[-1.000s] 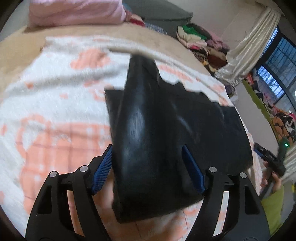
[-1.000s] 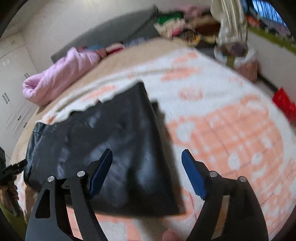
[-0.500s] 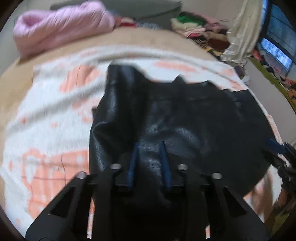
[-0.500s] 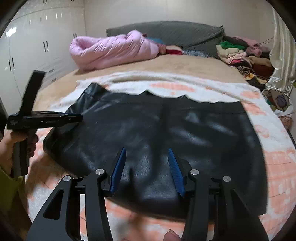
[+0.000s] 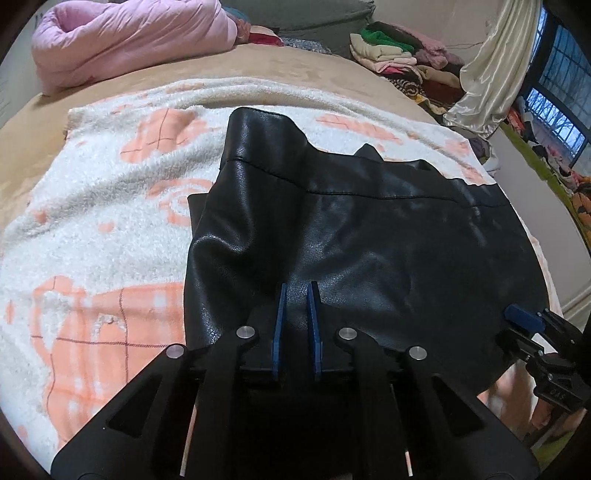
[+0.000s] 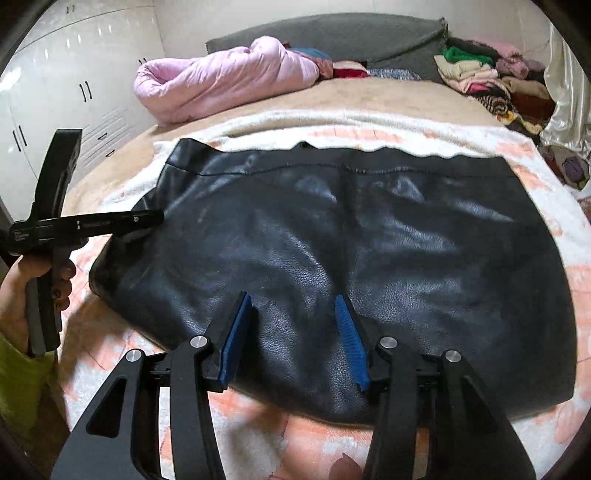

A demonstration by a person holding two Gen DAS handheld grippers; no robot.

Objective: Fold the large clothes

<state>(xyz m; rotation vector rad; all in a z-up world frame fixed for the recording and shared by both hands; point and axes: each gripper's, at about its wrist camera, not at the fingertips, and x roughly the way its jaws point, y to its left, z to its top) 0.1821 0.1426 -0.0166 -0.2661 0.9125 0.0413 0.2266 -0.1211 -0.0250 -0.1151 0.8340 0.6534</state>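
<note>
A black leather-like garment lies spread on a white and orange blanket on the bed; it also shows in the right wrist view. My left gripper is nearly closed, its blue pads pinching the garment's near left edge, which bulges up beside it. It also shows in the right wrist view at the garment's left edge. My right gripper is open over the garment's near edge, empty. Its tip also shows in the left wrist view.
A pink duvet and a grey headboard lie at the far end of the bed. A pile of clothes sits far right by a curtain. White wardrobes stand on the left.
My left gripper closed from wide open onto the garment's edge and the raised fold came down. My right gripper narrowed somewhat and swung over the garment's near edge.
</note>
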